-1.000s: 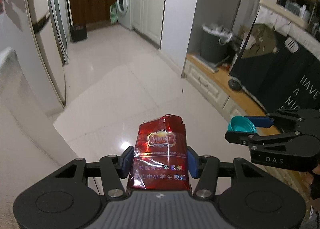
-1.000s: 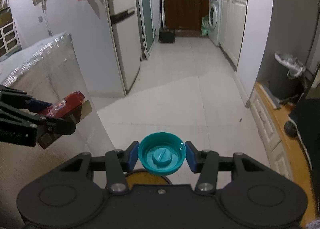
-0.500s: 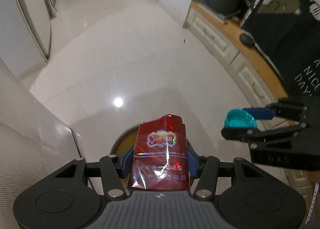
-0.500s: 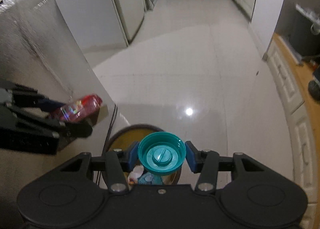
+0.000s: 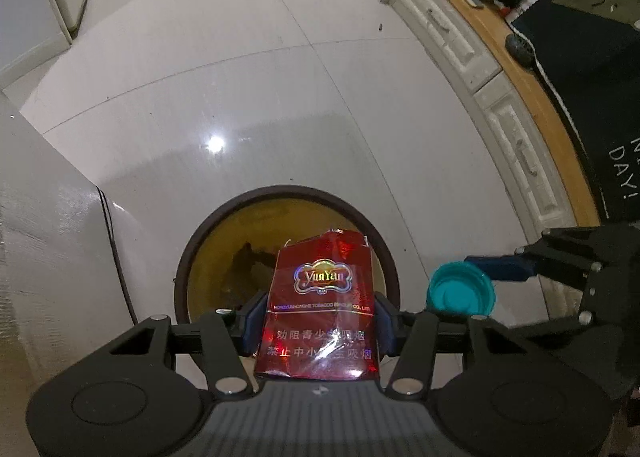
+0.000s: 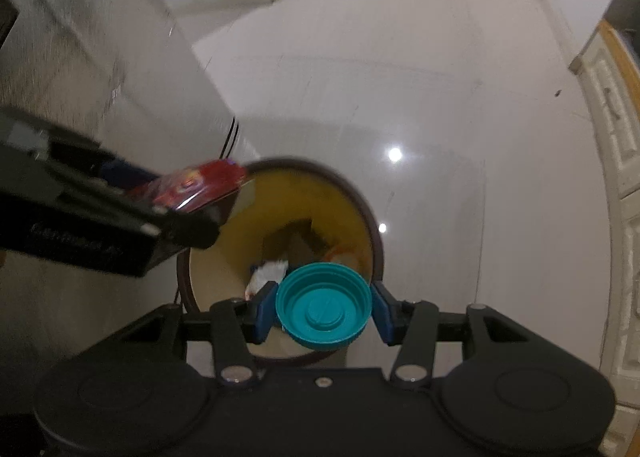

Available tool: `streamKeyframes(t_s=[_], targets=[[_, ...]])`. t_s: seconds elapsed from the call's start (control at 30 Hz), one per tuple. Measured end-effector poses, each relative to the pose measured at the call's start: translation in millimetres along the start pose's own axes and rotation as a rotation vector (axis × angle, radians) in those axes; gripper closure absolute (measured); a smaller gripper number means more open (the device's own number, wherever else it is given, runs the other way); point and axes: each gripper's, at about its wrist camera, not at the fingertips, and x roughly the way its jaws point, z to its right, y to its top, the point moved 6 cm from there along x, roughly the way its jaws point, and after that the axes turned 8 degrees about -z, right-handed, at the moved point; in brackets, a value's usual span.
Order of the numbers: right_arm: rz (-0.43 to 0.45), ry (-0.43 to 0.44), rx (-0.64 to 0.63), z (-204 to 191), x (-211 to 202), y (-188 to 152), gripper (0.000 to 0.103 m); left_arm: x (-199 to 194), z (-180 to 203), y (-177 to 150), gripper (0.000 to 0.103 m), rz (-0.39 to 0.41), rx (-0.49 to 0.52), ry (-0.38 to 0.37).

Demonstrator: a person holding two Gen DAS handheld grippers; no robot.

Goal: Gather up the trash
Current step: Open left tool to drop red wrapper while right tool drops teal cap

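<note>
The left gripper (image 5: 318, 319) is clamping a red cigarette pack (image 5: 320, 305); the right gripper (image 6: 323, 311) is pinching a teal cap (image 6: 323, 306). Only the right view is revealing litter (image 6: 266, 273) in the bin (image 6: 372, 229).

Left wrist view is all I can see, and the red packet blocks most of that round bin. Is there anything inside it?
Observer: Yes. The right wrist view shows a crumpled white wrapper lying in the bin.
Operator: Is the teal cap gripped from both sides?
Observer: Yes. The right claw has a blue pad pressed on each side of it.
Operator: Is it over the bin?
Observer: In that view it overlaps the opening, by the nearer rim.
</note>
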Motion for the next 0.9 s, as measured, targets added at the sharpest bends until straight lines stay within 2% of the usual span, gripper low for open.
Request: streamKeyframes(t_s=[0.1,0.17,0.2,0.23,0.3,0.63,0.9], targets=[[-0.033,0.004,-0.027,-4.2,13.4,-2.8,0.053,7.6,-3.4,5.4,0.047,0.018,-0.017,-0.009],[-0.048,0.011,-0.034,-7.7,20.8,-4.8,0.053,12.9,-9.2,8.7,0.035,0.015,-0.047,-0.017],[-0.052,0.018,-0.035,-9.2,23.4,-5.0,0.053,14.4,-11.2,10.0,0.026,0.016,-0.054,-0.009],[-0.053,0.024,-0.033,-10.8,25.6,-4.2,0.053,15.3,-13.7,11.1,0.021,0.018,-0.052,0.010],[-0.058,0.034,-0.025,-10.5,29.2,-3.5,0.053,15.8,-17.8,11.1,0.018,0.021,-0.052,0.038],[-0.065,0.051,0.056,-3.5,43.2,2.7,0.053,13.4,-44.7,-3.3,0.002,0.053,-0.149,0.051],[-0.024,0.074,0.181,10.3,52.8,7.6,0.052,11.5,-58.6,-29.1,0.000,0.055,-0.185,0.080]])
